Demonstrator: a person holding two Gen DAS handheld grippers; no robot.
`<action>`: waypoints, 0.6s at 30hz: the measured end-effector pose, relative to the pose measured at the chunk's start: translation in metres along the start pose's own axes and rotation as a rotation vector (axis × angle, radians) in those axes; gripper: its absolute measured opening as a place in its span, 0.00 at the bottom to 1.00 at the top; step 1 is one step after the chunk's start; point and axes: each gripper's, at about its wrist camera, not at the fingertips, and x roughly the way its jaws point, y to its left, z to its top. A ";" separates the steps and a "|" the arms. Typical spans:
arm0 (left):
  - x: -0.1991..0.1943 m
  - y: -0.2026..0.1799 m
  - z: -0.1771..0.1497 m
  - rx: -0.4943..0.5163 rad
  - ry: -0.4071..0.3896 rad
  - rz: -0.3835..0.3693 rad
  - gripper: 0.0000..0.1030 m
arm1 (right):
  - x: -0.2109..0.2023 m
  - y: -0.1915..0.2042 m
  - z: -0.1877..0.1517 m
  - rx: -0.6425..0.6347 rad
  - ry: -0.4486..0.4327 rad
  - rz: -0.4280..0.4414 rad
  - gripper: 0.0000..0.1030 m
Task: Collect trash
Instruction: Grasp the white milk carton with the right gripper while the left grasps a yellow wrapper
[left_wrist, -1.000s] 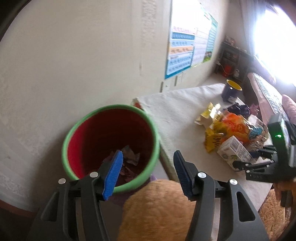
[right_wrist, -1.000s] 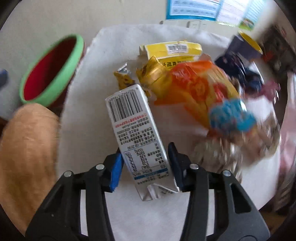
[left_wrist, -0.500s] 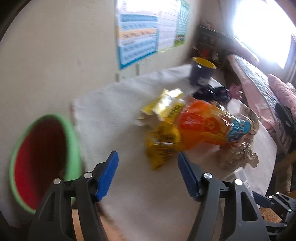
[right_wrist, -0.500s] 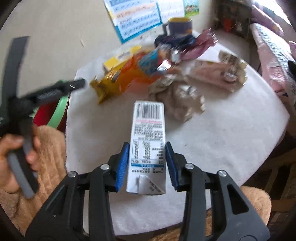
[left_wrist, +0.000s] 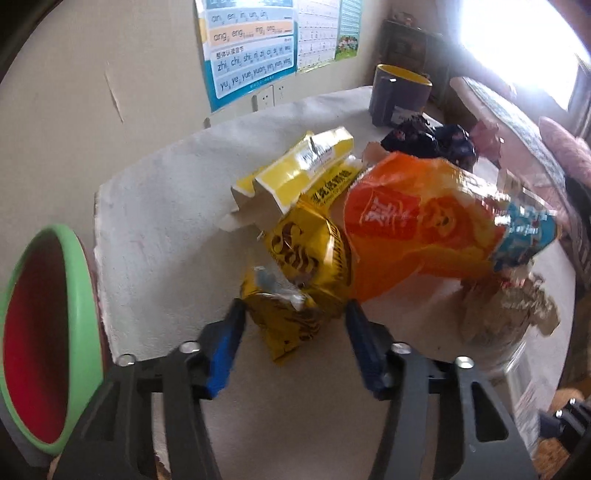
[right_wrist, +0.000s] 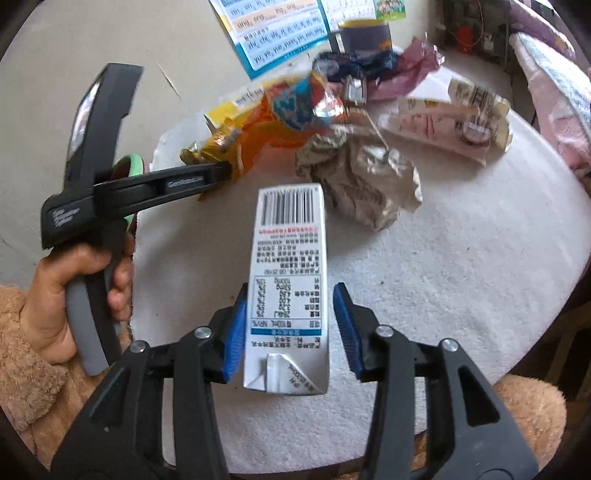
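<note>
**Two loose grasps, a bin off to the far left**

The trash lies heaped on the round table (left_wrist: 155, 206), while the red bin (left_wrist: 85, 295) with the green rim stands off its left edge. Anything carried there must cross that gap, and a weak hold would likely drop it on the floor.

The orange bag (left_wrist: 424, 229) overlaps the yellow wrapper (left_wrist: 299, 280). If the wrapper is pulled, the bag may drag along and scatter the pile.

The right gripper (right_wrist: 290, 328) has its fingers spread around the milk carton (right_wrist: 288, 280). The left pad is at the carton's side and a gap shows at the right pad, so lifting now would likely leave it behind or let it twist out.

The left gripper (left_wrist: 293, 332) is also spread, straddling the wrapper's near end. Thin, crinkled foil could slide from the pads.

The bin's floor and contents are cut off at the frame edge. I cannot tell whether the carton rests on the table. The crumpled paper (right_wrist: 362, 181) is motion-blurred.
</note>
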 end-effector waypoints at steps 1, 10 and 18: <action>-0.002 0.001 -0.001 0.002 0.000 -0.005 0.36 | 0.002 -0.001 0.000 0.008 0.002 0.003 0.43; -0.042 0.021 -0.010 -0.054 -0.016 -0.060 0.06 | -0.004 -0.001 -0.003 0.005 -0.007 0.011 0.37; -0.074 0.039 -0.023 -0.120 -0.022 -0.089 0.06 | -0.004 0.007 -0.003 -0.020 -0.005 -0.020 0.37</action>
